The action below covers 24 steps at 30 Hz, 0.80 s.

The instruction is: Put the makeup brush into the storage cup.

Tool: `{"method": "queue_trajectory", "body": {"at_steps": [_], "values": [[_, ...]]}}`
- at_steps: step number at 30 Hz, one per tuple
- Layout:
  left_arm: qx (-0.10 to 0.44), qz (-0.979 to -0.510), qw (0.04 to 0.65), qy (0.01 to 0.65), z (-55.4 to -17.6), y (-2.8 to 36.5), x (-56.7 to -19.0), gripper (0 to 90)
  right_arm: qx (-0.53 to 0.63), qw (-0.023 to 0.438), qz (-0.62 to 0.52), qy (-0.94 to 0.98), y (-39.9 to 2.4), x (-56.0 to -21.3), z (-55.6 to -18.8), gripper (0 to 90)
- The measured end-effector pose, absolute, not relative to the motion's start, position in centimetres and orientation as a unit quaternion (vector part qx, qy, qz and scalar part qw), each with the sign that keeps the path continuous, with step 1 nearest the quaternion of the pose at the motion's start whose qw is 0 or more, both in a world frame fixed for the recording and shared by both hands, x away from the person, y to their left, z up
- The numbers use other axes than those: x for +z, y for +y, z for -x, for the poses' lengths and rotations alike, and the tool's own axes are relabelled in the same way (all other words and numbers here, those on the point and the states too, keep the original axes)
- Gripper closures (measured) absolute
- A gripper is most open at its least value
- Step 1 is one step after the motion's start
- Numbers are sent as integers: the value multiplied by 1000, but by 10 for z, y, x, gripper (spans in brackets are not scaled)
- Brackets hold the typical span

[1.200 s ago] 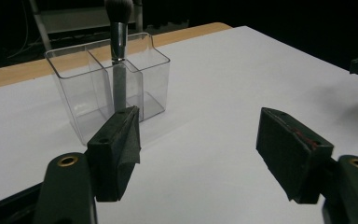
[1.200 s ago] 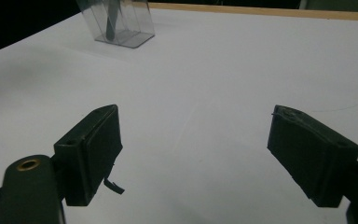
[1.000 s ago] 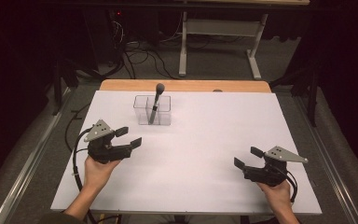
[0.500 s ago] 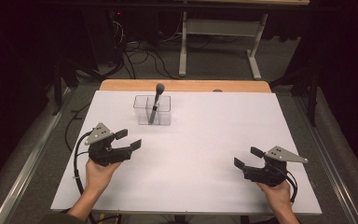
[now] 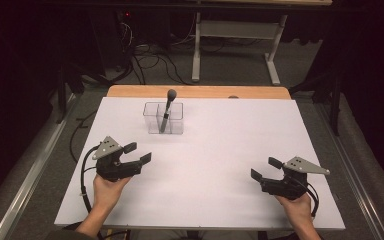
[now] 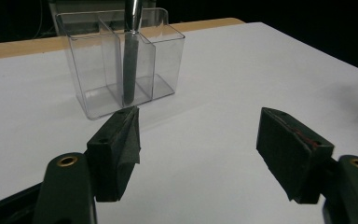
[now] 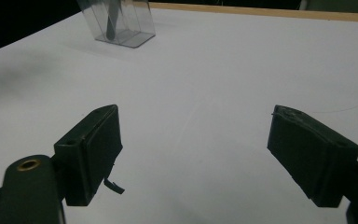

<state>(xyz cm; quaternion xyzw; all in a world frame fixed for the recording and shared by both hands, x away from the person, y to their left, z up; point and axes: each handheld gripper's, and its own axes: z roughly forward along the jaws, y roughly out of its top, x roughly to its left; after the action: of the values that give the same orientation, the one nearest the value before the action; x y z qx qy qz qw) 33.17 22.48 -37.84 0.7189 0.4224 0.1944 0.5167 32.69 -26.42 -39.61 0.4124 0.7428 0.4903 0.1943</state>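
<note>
While both of my hands rest near the close edge of the white surface, I have a broad bare stretch between and ahead of them to move through. The sheet is flat, matte and rectangular, and a strip of pale wood runs along its far edge; beyond that the floor drops away, dark and strewn with cables.

My left gripper sits on the left side with its fingers spread wide and nothing between them; the pads are black blocks with a rubbery face. My right gripper is well apart from it on the right, its fingers equally wide and gripping nothing.

Toward the far edge, left of centre, stands a clear plastic organizer, a boxy thing with thin glossy walls and inner dividers that split it into compartments. A brush stands in one of the middle compartments. It is slender, with a dark grey handle planted at the bottom and a rounded dark head rising above the rim. Its long axis runs nearly upright, leaning slightly, head up. My left fingers point toward the organizer, near it but not touching.
</note>
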Motion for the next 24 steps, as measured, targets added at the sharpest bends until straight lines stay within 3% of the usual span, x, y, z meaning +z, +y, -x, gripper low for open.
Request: {"method": "queue_trajectory", "body": {"at_steps": [24], "values": [[184,-719,498,449,-339,226,-395,299,490,192,-412,744,-263,-396,-327,188]]}}
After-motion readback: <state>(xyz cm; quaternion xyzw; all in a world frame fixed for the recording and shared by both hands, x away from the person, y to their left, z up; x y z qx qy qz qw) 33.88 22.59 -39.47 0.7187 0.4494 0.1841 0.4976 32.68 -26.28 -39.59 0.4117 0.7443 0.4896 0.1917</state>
